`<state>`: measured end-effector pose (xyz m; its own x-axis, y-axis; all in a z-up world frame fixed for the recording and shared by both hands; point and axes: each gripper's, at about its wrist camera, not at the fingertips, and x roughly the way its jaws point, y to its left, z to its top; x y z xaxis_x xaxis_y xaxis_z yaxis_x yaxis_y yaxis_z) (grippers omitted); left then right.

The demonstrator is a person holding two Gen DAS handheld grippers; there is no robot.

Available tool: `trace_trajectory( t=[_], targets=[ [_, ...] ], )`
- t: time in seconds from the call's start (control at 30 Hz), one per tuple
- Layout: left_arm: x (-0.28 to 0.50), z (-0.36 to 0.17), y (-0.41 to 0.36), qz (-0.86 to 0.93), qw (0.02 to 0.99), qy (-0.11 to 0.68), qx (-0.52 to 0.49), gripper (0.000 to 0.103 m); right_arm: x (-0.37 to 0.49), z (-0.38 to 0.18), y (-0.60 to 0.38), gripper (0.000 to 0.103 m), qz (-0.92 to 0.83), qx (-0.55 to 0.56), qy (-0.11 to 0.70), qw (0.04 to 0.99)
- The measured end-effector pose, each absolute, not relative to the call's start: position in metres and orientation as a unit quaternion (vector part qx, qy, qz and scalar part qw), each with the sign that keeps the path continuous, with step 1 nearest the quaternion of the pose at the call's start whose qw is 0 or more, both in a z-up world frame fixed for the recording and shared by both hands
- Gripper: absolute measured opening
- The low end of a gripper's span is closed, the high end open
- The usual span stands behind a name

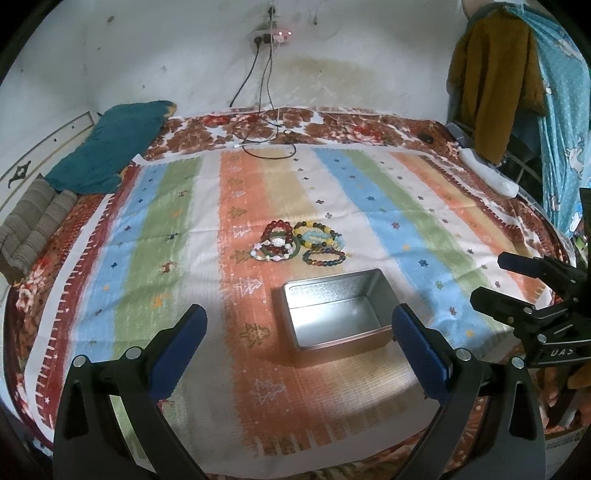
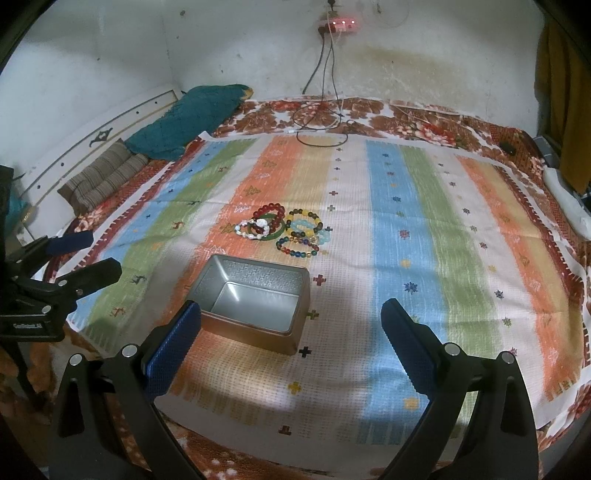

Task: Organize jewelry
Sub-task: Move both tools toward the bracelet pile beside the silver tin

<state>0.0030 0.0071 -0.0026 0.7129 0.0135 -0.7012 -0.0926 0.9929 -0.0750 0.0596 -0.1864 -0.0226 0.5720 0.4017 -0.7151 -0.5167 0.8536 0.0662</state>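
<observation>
Left wrist view shows both tongs (image 1: 299, 325) spread and empty; beaded bracelets (image 1: 299, 242) cluster mid-frame on the bedspread, just beyond an empty metal tin (image 1: 338, 310). Likely light, floppy, slippery: pinch one strand at its outer edge.

A striped cloth (image 1: 177, 229) in blue, green, orange and cream covers the bed, laid over a brown floral bedsheet (image 1: 207, 133). At the far left a teal pillow (image 1: 107, 147) lies beside a folded striped blanket (image 1: 33, 221). On the stained far wall (image 1: 147, 55) a power strip (image 1: 275, 36) drops dark cables (image 1: 269, 147) onto the bed. At the far right hang a mustard garment (image 1: 495, 81) and a blue dotted curtain (image 1: 565, 110).
</observation>
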Motion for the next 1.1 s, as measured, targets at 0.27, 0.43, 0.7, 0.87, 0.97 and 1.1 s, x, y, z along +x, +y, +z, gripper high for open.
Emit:
trace_trajectory(
  t=[0.27, 0.43, 0.7, 0.87, 0.97, 1.1],
  targets=[
    [0.003, -0.004, 0.007, 0.032, 0.922, 0.382, -0.053, 0.097, 0.059, -0.026, -0.186, 0.099, 0.257, -0.073, 0.386, 0.883],
    [0.003, -0.004, 0.007, 0.033, 0.922, 0.383, -0.053, 0.097, 0.060, -0.027, -0.186, 0.099, 0.255, -0.073, 0.388, 0.883],
    [0.006, -0.008, 0.011, 0.038, 0.919, 0.388, -0.060, 0.097, 0.064, -0.028, -0.185, 0.099, 0.255, -0.073, 0.394, 0.880],
    [0.016, -0.012, 0.008, 0.046, 0.914, 0.400, -0.052, 0.097, 0.071, -0.033, -0.177, 0.099, 0.249, -0.083, 0.400, 0.878],
    [0.023, -0.014, 0.010, 0.052, 0.909, 0.410, -0.050, 0.097, 0.081, -0.035, -0.173, 0.099, 0.247, -0.080, 0.410, 0.874],
    [0.035, -0.017, 0.018, 0.056, 0.903, 0.423, -0.058, 0.097, 0.094, -0.037, -0.171, 0.099, 0.251, -0.070, 0.426, 0.867]
  ],
)
